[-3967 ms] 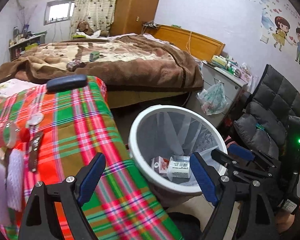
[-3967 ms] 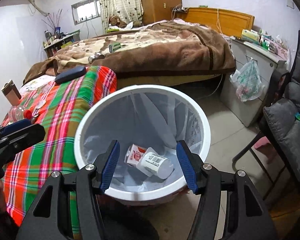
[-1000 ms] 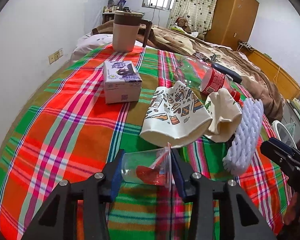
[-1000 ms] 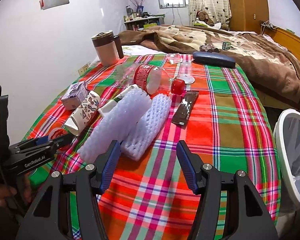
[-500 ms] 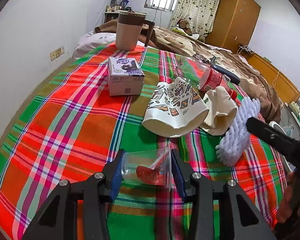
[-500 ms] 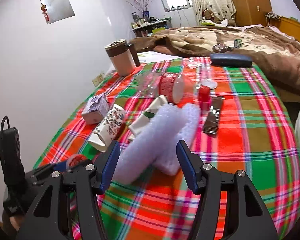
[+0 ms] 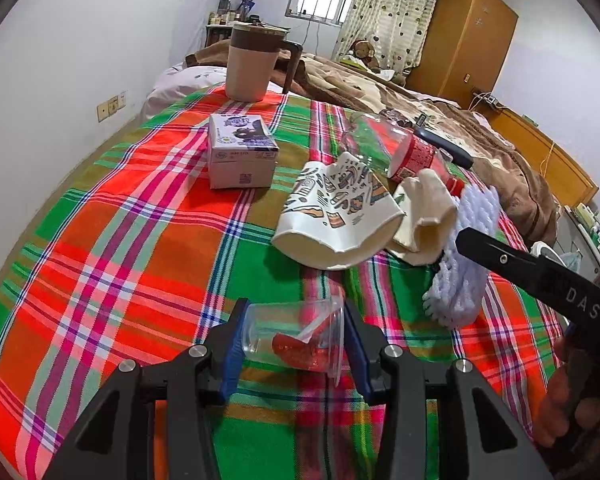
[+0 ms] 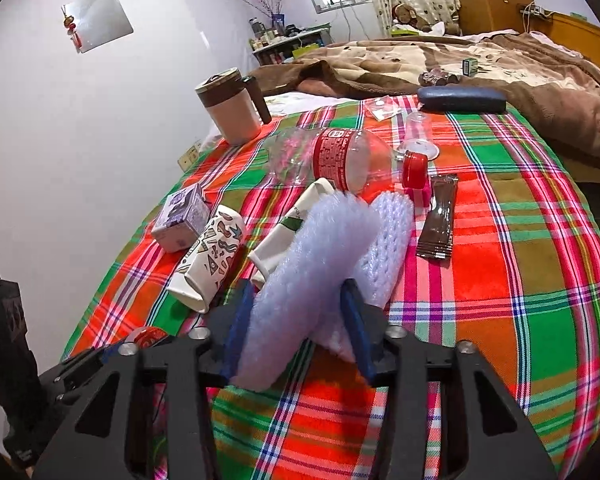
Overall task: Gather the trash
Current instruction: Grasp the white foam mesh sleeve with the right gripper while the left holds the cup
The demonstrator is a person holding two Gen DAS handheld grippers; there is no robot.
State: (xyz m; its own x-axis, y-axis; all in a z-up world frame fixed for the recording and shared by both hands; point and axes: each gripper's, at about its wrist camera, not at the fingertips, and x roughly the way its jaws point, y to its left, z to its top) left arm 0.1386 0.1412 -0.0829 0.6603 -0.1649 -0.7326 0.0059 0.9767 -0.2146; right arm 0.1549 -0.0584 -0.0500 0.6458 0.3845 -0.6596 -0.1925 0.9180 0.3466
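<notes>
- Your left gripper (image 7: 294,340) is clamped across the clear plastic cup (image 7: 296,338), lying on its side on the plaid tabletop (image 7: 140,240), so its thin wall flexes to the pads.
- Your right gripper (image 8: 296,320) pinches the white foam netting (image 8: 315,272) near its end, ready to lift.
- The patterned paper cup (image 7: 339,216) lies just beyond, untouched.

Black plastic frames on left claw (image 7: 294,340) and right claw (image 8: 296,324), silver screws at the pivots, blue pads inside the fingers (image 7: 231,350). White "DAS" lettering along one black side. Bare skin on hand (image 7: 555,400).
</notes>
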